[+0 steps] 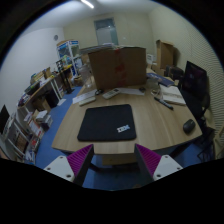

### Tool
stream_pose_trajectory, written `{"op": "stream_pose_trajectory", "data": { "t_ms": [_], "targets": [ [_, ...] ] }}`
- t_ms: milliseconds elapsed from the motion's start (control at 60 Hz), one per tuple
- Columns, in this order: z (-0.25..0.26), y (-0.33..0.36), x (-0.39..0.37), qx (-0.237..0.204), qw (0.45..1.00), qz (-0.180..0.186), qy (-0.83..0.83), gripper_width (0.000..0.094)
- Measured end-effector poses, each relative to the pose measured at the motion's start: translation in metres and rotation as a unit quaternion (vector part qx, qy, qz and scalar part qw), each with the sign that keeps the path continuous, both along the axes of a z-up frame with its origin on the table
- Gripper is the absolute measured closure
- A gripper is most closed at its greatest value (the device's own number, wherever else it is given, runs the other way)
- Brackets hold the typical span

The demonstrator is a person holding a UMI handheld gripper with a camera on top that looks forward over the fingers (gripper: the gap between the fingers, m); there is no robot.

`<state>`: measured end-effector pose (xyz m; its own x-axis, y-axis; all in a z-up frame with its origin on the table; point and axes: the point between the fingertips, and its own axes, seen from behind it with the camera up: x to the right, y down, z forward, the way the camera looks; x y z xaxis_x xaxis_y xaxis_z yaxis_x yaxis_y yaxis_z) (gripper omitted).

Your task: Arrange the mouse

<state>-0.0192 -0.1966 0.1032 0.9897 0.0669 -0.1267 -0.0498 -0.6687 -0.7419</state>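
A dark computer mouse point(189, 125) lies on the wooden table point(155, 122), near its right edge, to the right of a black mouse mat point(106, 123) with a small white label. My gripper point(114, 160) is well back from the table, above the blue floor in front of it. Its fingers point(80, 160) with magenta pads are spread wide apart and hold nothing. The mouse is far ahead and to the right of the fingers.
A large cardboard box point(117, 68) stands at the table's far side. Papers and a notebook point(172, 96) lie at the back right. A dark monitor point(196, 78) stands at the right. Shelves and cluttered desks point(35, 100) line the left wall.
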Motion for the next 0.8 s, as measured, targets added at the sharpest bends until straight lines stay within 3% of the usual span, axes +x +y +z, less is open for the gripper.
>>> {"op": "stream_pose_trajectory", "data": {
  "t_ms": [250, 433, 533, 650, 667, 683, 700, 800],
  "targets": [
    [-0.021, 0.000, 0.108, 0.002, 0.997, -0.081, 0.009, 0.0098],
    [-0.051, 0.028, 0.248, 0.034, 0.992, -0.117, -0.024, 0.0101],
    [-0.074, 0.050, 0.313, 0.034, 0.990, -0.120, -0.058, 0.0100],
    [-0.103, 0.078, 0.338, 0.018, 0.994, -0.102, -0.045, 0.0103],
    [-0.109, 0.080, 0.339, 0.014, 0.994, -0.098, -0.044, 0.0096],
    [-0.114, 0.085, 0.342, 0.012, 0.994, -0.094, -0.047, 0.0027],
    [-0.111, 0.093, 0.345, 0.028, 0.994, -0.090, -0.052, 0.0100],
    [-0.111, 0.111, 0.345, 0.036, 0.995, -0.070, -0.061, 0.0095]
  ]
}}
